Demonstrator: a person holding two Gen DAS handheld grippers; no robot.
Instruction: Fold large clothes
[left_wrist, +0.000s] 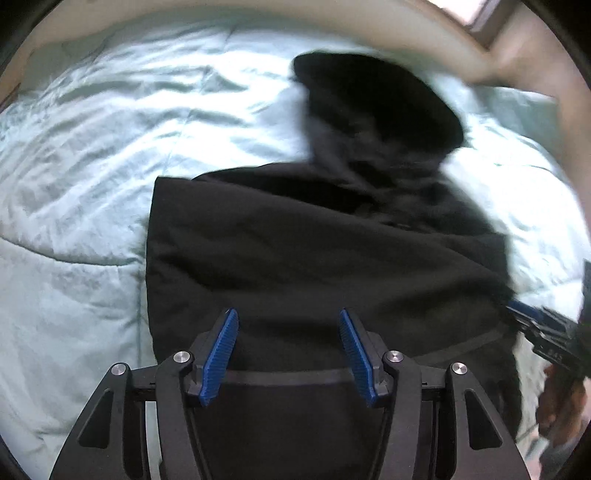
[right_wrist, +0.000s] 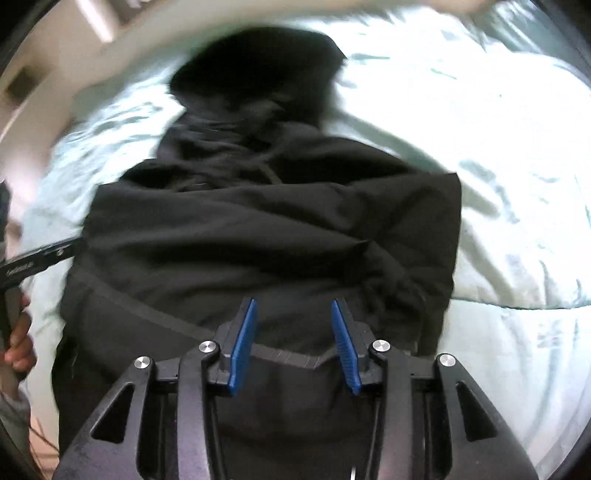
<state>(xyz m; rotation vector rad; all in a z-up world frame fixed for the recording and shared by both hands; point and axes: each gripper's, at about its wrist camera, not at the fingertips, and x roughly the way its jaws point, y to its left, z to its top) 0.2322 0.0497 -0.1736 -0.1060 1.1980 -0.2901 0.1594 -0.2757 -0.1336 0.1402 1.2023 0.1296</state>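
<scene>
Item one: a black hooded sweatshirt (left_wrist: 314, 251), which we find lying on a pale green quilted bedspread (left_wrist: 92, 166), hood (left_wrist: 373, 103) at the far end, body folded in to a narrow block with straight side edges. A drawstring (right_wrist: 267, 168) shows near the neck in the right wrist view. The far end is blurred, so the hood appears, as best we can judge, to lie flat.

Item two: left gripper (left_wrist: 288, 350), blue pads apart, poised above the near hem of the sweatshirt with nothing pinched between them; released.

Item three: right gripper (right_wrist: 293, 345), pads likewise apart over the hem, gripping nothing; we see only dark cloth beneath the gap. In the left wrist view it enters from the right edge (left_wrist: 532, 325), close beside the garment's side.

Item four: a hand (right_wrist: 20, 343) on the left tool's handle, seen at the left edge of the right wrist view
</scene>
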